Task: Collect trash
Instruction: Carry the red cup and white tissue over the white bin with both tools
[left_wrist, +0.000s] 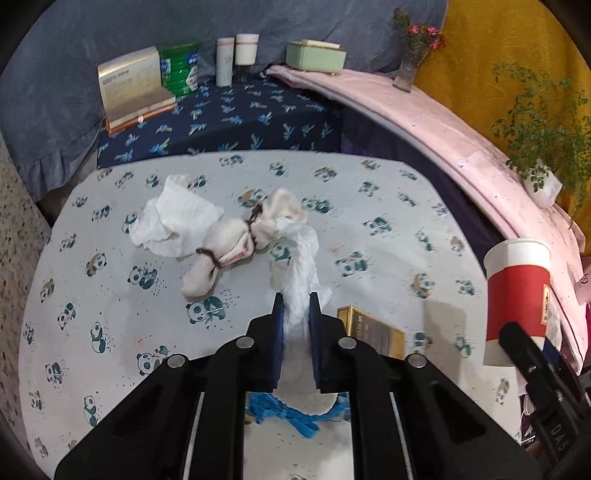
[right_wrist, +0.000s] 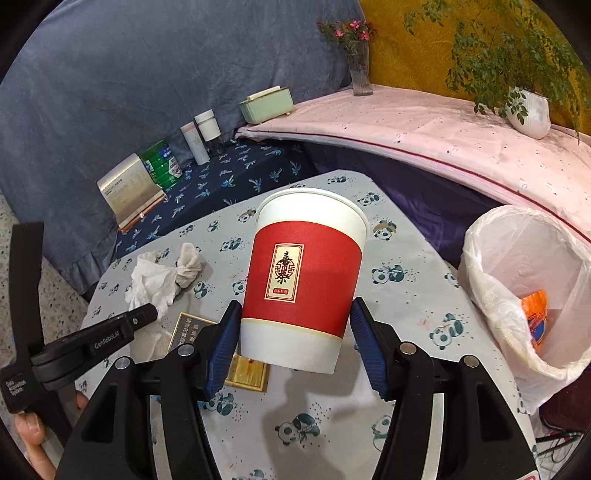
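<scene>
My left gripper (left_wrist: 295, 301) is shut on a crumpled white tissue (left_wrist: 299, 266) that trails up from the panda-print table (left_wrist: 369, 229). My right gripper (right_wrist: 295, 317) is shut on a red and white paper cup (right_wrist: 304, 273) and holds it upright above the table; the cup also shows at the right of the left wrist view (left_wrist: 517, 295). A second white tissue (left_wrist: 173, 221) and a tied cloth bundle (left_wrist: 236, 240) lie on the table. A gold and brown box (left_wrist: 373, 330) lies beside the left gripper. A bin with a white bag (right_wrist: 528, 280) stands at the right.
A blue tassel (left_wrist: 291, 413) lies under the left gripper. On the dark blue shelf (left_wrist: 229, 118) behind stand books, a green pack, two white bottles. A pink ledge (right_wrist: 424, 125) holds a green box, a flower vase and a potted plant. An orange wrapper (right_wrist: 535, 317) lies in the bin.
</scene>
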